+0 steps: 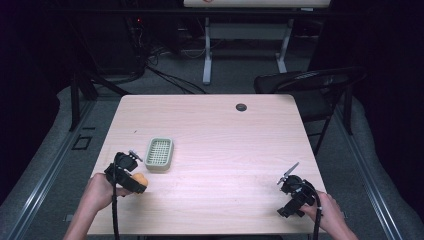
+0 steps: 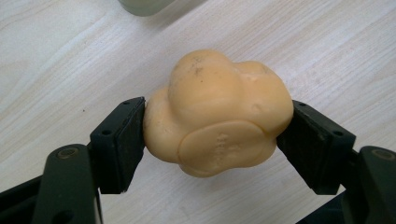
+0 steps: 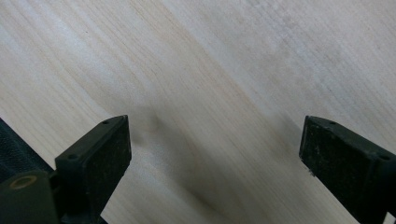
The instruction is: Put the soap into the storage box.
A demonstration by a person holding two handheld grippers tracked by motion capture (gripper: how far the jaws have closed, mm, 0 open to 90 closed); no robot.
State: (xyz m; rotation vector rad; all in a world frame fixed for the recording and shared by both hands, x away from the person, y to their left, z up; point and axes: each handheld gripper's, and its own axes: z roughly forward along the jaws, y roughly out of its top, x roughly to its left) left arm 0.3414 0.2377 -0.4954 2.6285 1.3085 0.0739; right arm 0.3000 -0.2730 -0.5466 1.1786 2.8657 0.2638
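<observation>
Left gripper (image 2: pixel 217 135) is clamping a lumpy orange soap (image 2: pixel 217 114) between its two black jaws, one pad pressing into each side of the bar. In the left gripper view the soap is sitting squarely across the gap, its longer side running from jaw to jaw, and the flat stamped face is turning toward the camera. From the high view, the left gripper (image 1: pixel 131 176) is hovering over the near left part of the table (image 1: pixel 225 130), with the soap (image 1: pixel 139 179) poking out on its inner side.

What the next move seems to depend on is the green soap dish (image 1: pixel 159 154). It is lying just ahead of the left gripper and slightly toward the middle of the table, close by but not touching. Its long axis is running away from the person, roughly in line with the way the gripper is pointing. In the left gripper view a pale edge of the soap dish (image 2: pixel 144 5) is peeking in just beyond the soap.

Right gripper (image 1: pixel 294 187) is resting well apart on the far side, near the right edge, with its jaws spread wide and nothing between them. The left one is plainly the nearer, so a short forward reach looks like all that is needed to bring the soap over the dish.
</observation>
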